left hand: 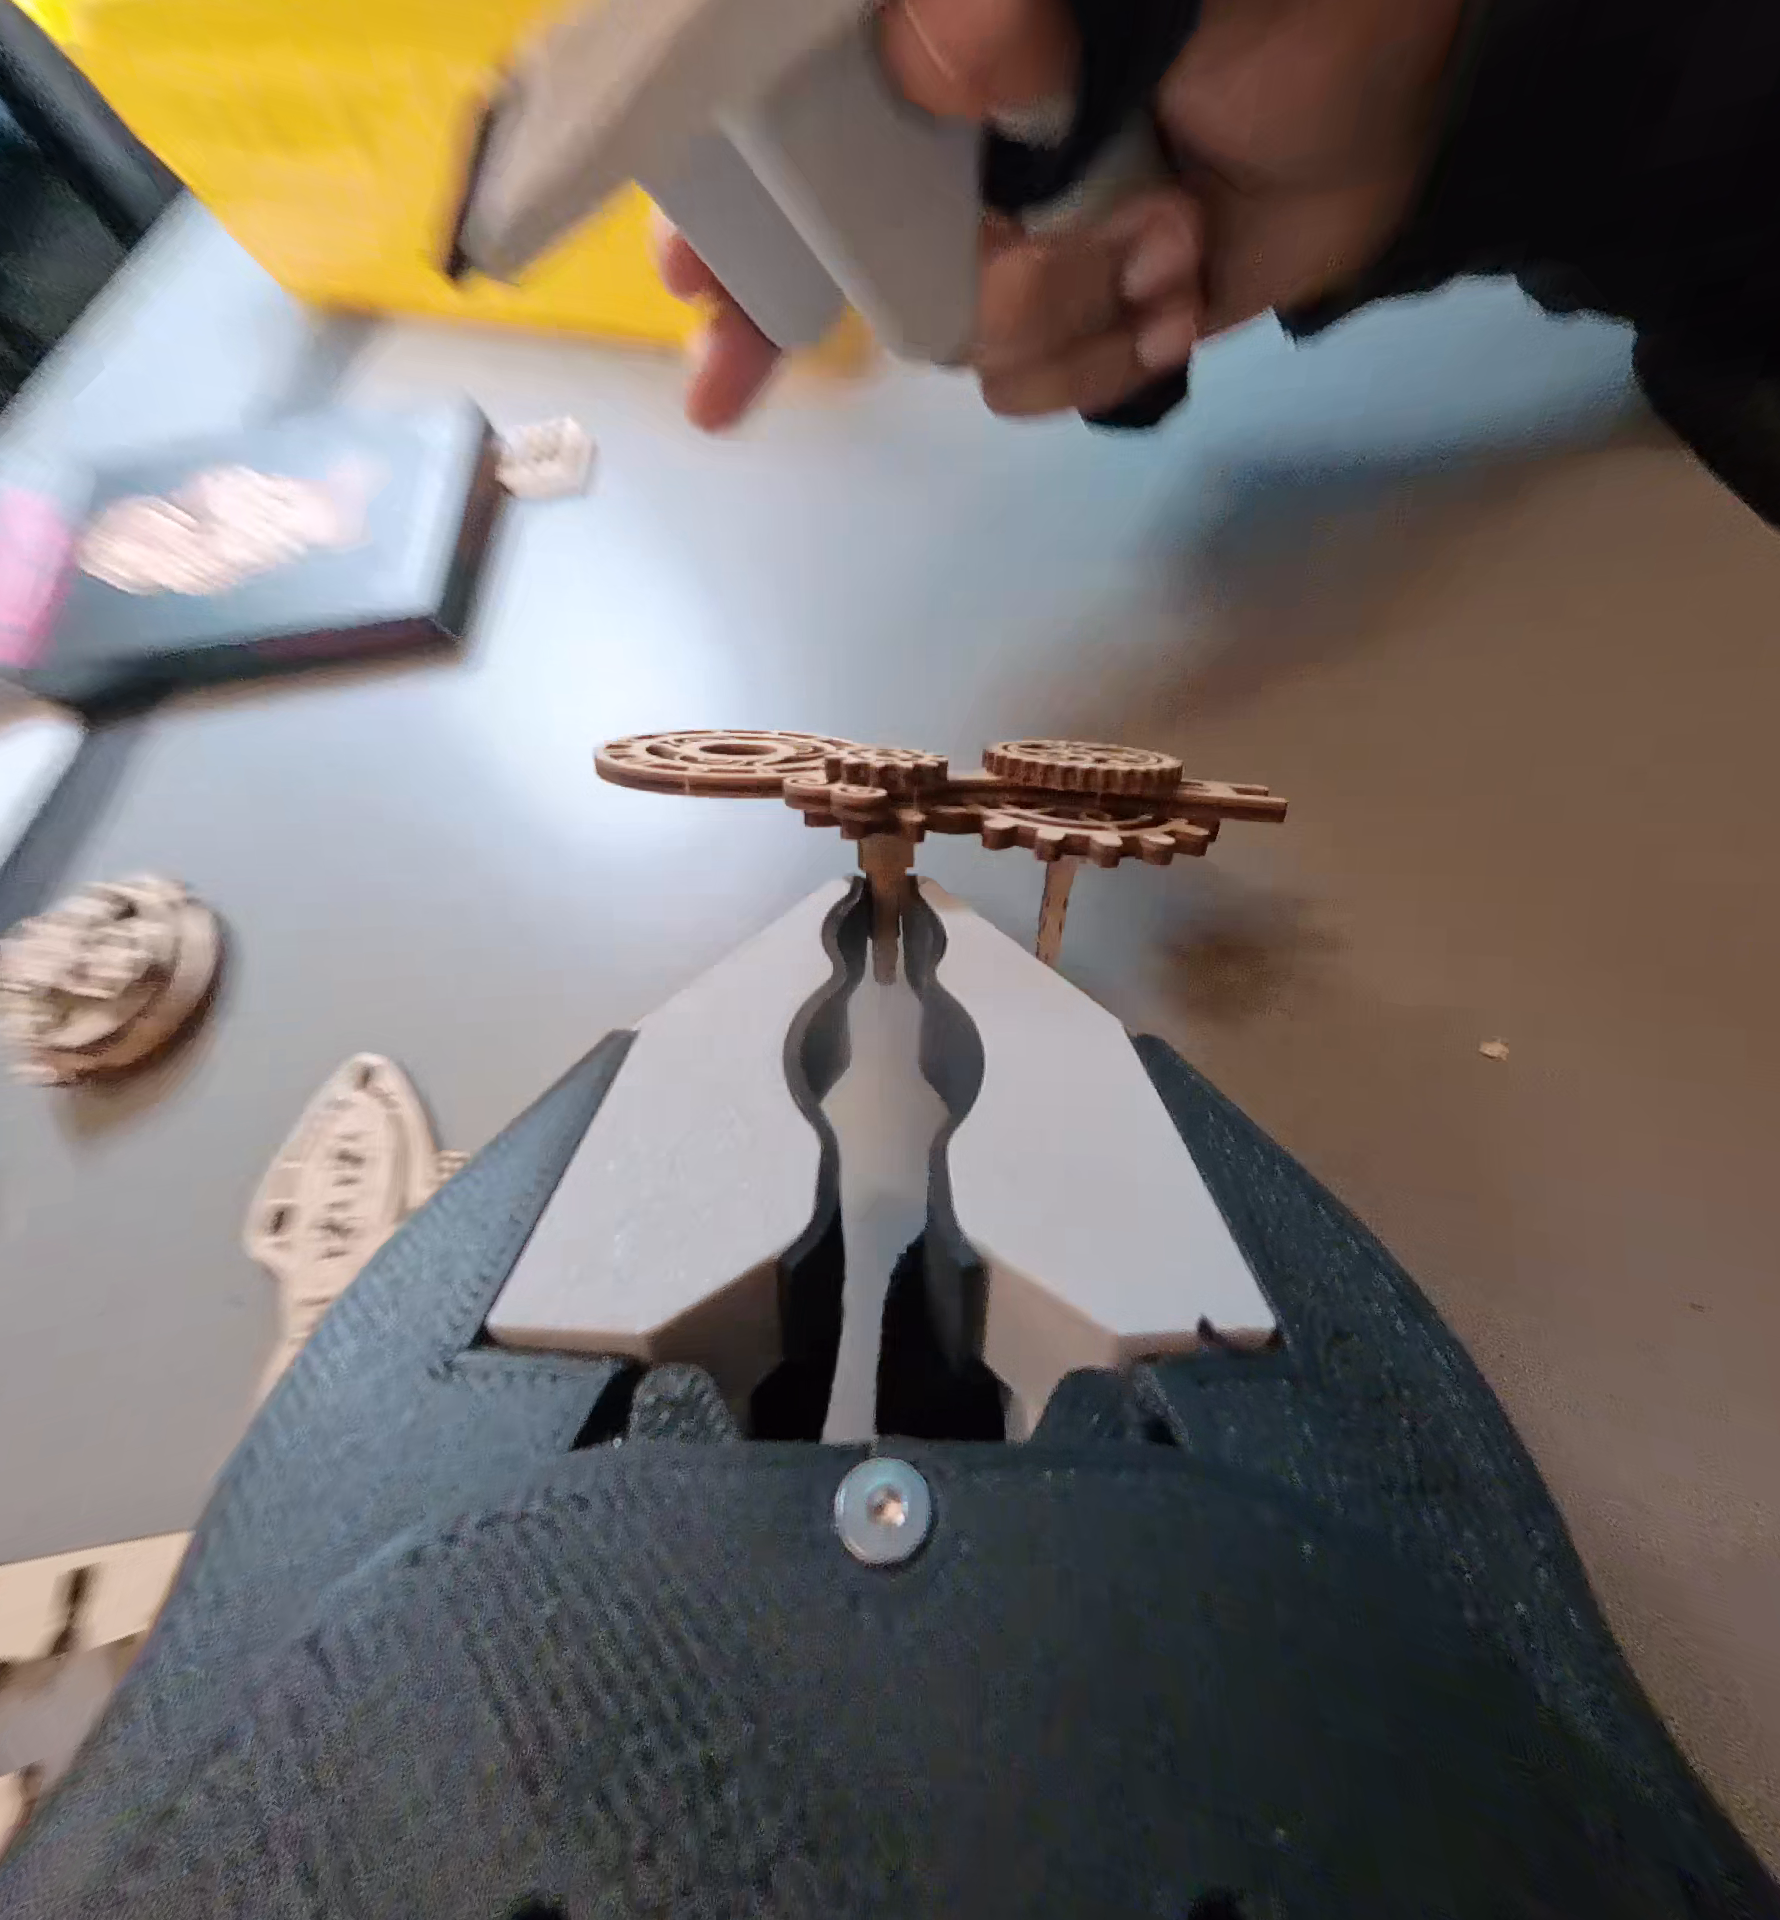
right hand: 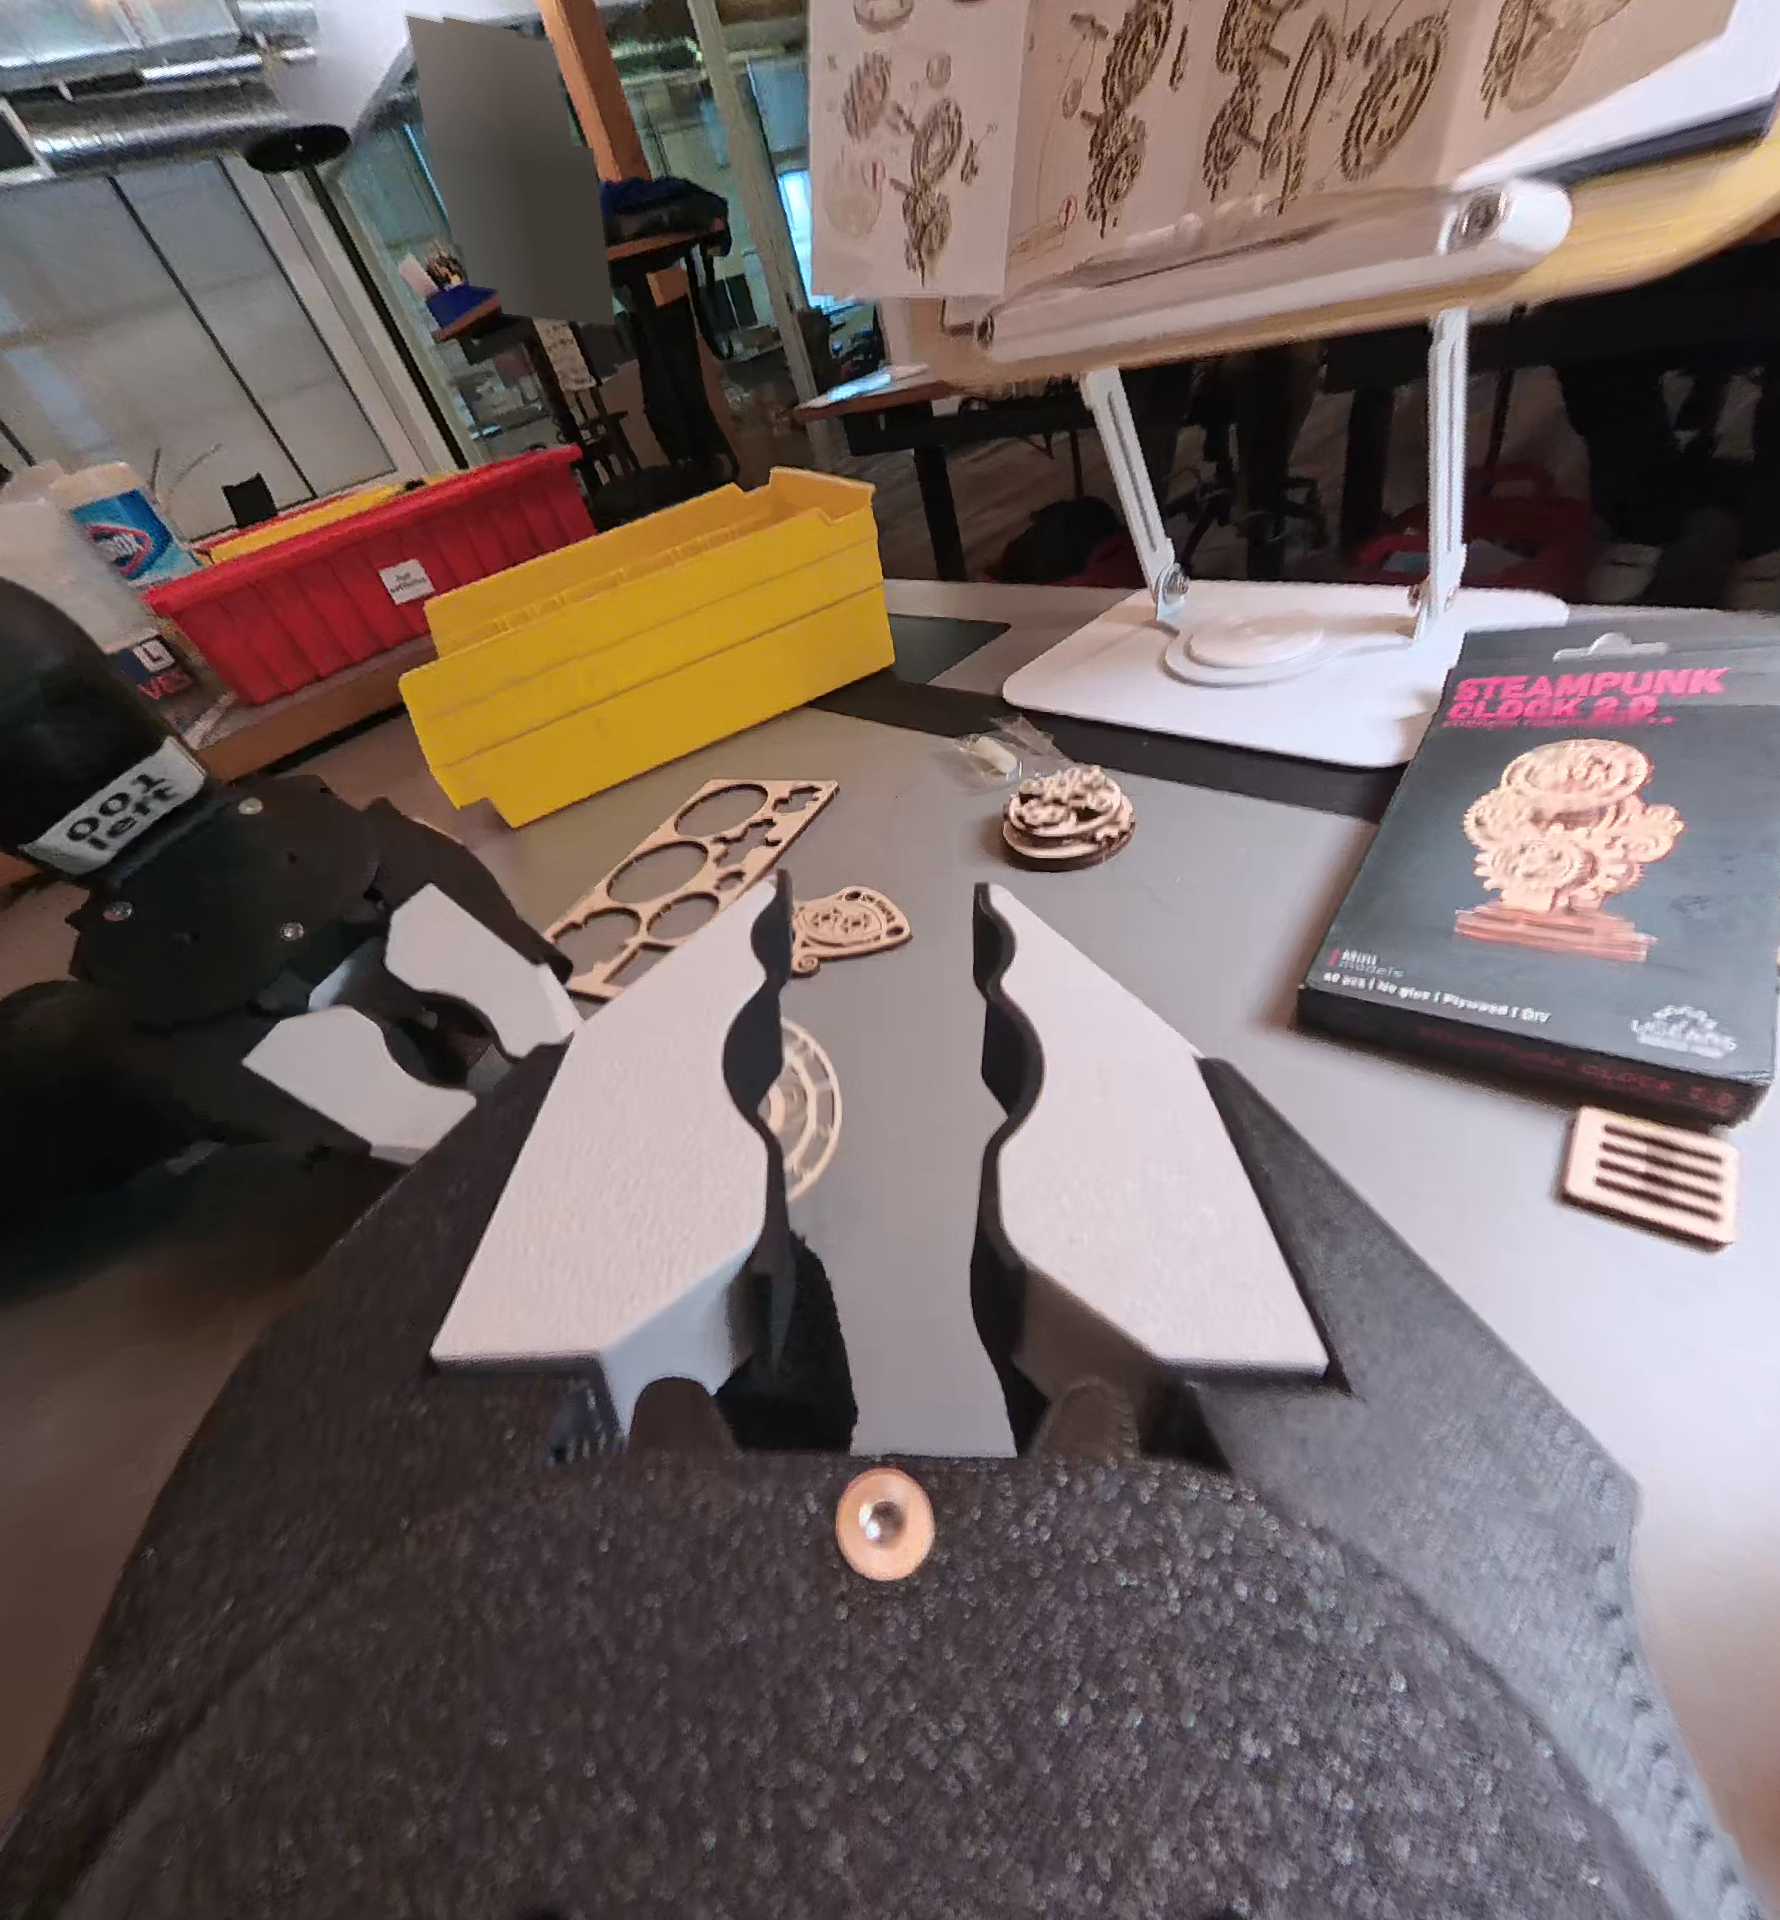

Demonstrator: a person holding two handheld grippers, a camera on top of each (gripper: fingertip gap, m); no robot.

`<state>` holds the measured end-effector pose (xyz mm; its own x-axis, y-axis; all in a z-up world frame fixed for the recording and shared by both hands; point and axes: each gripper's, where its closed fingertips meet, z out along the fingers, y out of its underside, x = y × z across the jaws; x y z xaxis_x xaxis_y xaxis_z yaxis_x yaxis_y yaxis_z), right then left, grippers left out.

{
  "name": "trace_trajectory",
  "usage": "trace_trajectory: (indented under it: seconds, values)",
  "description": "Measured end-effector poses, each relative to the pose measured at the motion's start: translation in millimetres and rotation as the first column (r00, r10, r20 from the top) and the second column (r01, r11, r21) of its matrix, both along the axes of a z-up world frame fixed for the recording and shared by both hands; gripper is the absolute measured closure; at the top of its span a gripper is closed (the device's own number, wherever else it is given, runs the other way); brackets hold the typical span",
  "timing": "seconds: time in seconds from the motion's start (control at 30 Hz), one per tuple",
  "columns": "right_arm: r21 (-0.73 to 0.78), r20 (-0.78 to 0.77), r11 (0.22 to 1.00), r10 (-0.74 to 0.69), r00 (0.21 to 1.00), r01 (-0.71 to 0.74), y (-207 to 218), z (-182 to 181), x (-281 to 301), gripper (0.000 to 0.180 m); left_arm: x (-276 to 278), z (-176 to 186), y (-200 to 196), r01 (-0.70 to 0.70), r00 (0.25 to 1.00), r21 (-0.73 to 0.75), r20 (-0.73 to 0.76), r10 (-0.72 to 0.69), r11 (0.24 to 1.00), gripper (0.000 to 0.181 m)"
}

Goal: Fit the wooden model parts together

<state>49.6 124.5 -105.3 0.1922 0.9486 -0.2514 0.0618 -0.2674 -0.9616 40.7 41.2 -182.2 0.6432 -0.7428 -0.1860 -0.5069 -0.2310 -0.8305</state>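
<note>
The left gripper (left hand: 886,914) is clamped on a peg under the wooden gear assembly (left hand: 927,795), held above the table (left hand: 1385,1039). The right gripper (right hand: 881,909) stands apart, gripping nothing, facing the yellow bin (right hand: 647,665); its contents are hidden.

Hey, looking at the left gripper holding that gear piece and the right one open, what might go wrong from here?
1. The left gripper pinches the gear assembly only by one thin peg, so a push from the right gripper might twist it or snap the peg.
2. The left wrist view is blurred, suggesting fast motion; the assembly may slip.
3. Loose wooden parts such as the round gear stack lie nearby and might get knocked.
</note>
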Motion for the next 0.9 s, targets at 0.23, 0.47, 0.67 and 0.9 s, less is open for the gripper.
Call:
trace_trajectory:
  seconds: [0.23,0.47,0.67,0.9]
  values:
    - [0.303,-0.081,0.937,0.205,0.975,-0.171,-66,55,-6,0.134,-78,106,5,-0.204,0.976,0.640,0.074,0.205,0.741,0.176]
    - [0.277,0.095,0.952,0.106,0.990,-0.128,-100,42,-49,0.126,-122,131,1,-0.192,0.883,0.799,-0.112,0.456,0.570,0.177]
    - [0.320,0.203,0.941,0.041,0.978,-0.106,-113,47,-72,0.180,-140,123,14,-0.200,0.801,0.790,-0.209,0.561,0.580,0.177]
    - [0.297,0.225,0.955,-0.066,0.972,-0.004,-85,63,-83,0.180,-150,128,32,-0.280,0.723,0.758,-0.237,0.648,0.589,0.177]
